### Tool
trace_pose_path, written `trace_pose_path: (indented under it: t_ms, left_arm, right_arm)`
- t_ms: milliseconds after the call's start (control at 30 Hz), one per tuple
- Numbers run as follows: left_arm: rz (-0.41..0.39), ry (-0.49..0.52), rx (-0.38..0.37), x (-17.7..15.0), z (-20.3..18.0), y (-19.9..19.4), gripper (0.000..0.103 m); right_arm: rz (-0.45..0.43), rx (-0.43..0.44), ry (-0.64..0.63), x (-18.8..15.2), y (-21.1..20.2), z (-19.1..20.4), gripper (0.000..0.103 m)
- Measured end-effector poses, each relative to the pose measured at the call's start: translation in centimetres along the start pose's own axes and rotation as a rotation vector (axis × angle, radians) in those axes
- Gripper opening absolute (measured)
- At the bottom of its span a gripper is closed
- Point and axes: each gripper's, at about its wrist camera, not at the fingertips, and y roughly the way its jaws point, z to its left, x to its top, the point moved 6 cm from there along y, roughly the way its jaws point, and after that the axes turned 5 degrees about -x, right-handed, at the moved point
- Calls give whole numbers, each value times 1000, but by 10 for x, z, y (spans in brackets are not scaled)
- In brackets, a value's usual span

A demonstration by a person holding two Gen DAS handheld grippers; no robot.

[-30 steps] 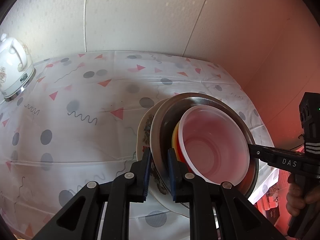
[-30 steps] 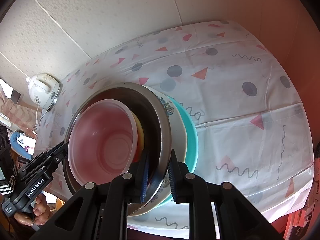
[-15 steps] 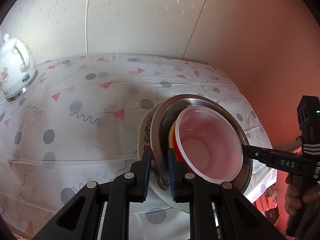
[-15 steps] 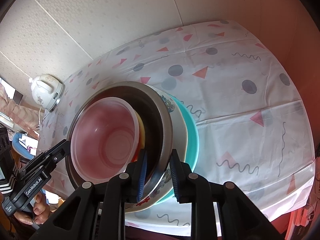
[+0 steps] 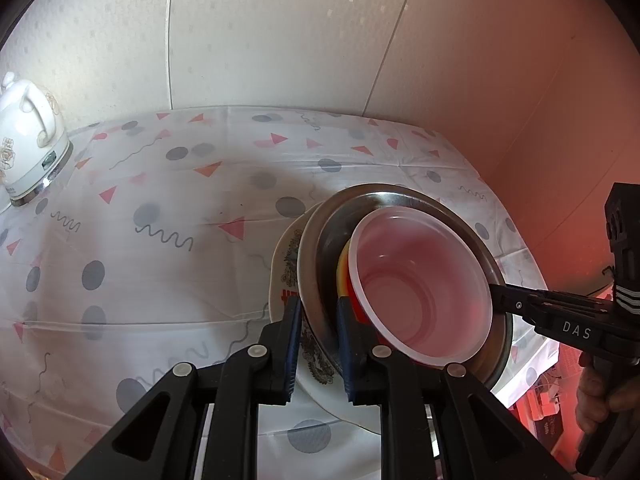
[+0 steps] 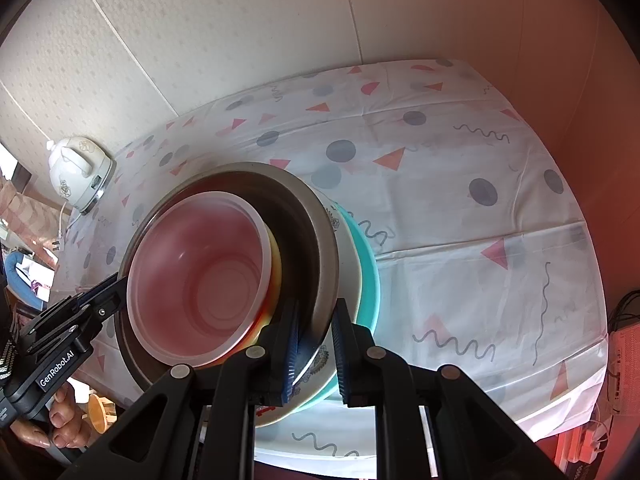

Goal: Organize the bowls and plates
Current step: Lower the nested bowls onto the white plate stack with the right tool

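Left gripper [image 5: 316, 332] is clamping the near rim of the steel bowl [image 5: 320, 256]; right gripper [image 6: 314, 340] is pinching the opposite rim, possibly catching the patterned plate [image 6: 346, 248] too. Clear plastic bowl [image 6: 200, 276] is sitting nested inside, tilted stack is hanging above the tablecloth [image 5: 160, 240].

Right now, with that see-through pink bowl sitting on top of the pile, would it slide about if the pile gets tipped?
Probably. The translucent pink bowl sits loose inside the steel bowl; neither gripper touches it. It looks like thin plastic, so likely light and a little flexible. Its smooth wall over the yellow bowl suggests it could slip out.
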Motion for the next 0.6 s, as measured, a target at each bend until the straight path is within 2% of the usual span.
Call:
trace_pose_path:
  t_ms: [600]
  left_arm:
    - [4,-16,6,-2,0,1,19]
  right_arm:
    - [9,19,22,0,3,-1,17]
